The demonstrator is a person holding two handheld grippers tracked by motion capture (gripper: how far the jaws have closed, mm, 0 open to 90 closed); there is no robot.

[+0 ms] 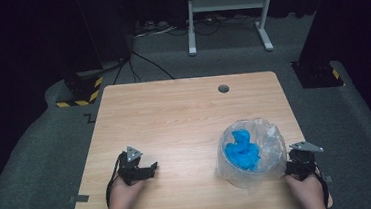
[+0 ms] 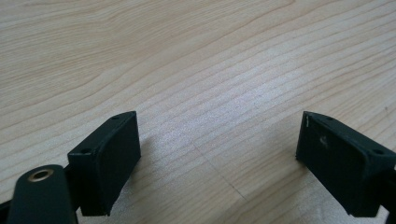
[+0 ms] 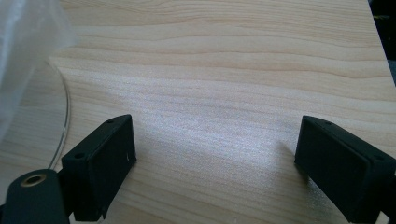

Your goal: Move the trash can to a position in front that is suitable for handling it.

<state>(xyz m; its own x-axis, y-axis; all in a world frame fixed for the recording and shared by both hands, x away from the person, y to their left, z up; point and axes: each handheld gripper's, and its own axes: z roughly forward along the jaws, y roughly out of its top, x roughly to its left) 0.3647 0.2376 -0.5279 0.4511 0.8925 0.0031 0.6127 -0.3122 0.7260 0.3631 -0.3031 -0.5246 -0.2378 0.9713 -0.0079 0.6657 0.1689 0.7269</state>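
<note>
Both grippers rested wide open, holding nothing: left gripper [image 1: 150, 166] on bare table [image 1: 174, 115], right gripper [image 1: 298, 163] just beside the clear plastic-lined bowl [image 1: 272, 143] with blue cloth [image 1: 242, 149]. Looked like the pre-grasp step; next, probably the right reaches the plastic rim.

No writing, label, brand or number can be read anywhere in these pictures. The nearest thing to a sign is the yellow-and-black warning striping [image 1: 80, 101] on the dark stand base on the floor, off the table's far left corner; it carries no words. A matching striped patch [image 1: 335, 73] sits on the base off the far right corner, also without text. A small dark zigzag mark [image 1: 90, 118] lies on the grey floor just beside the table's left edge; whether it is a letter cannot be told.
</note>
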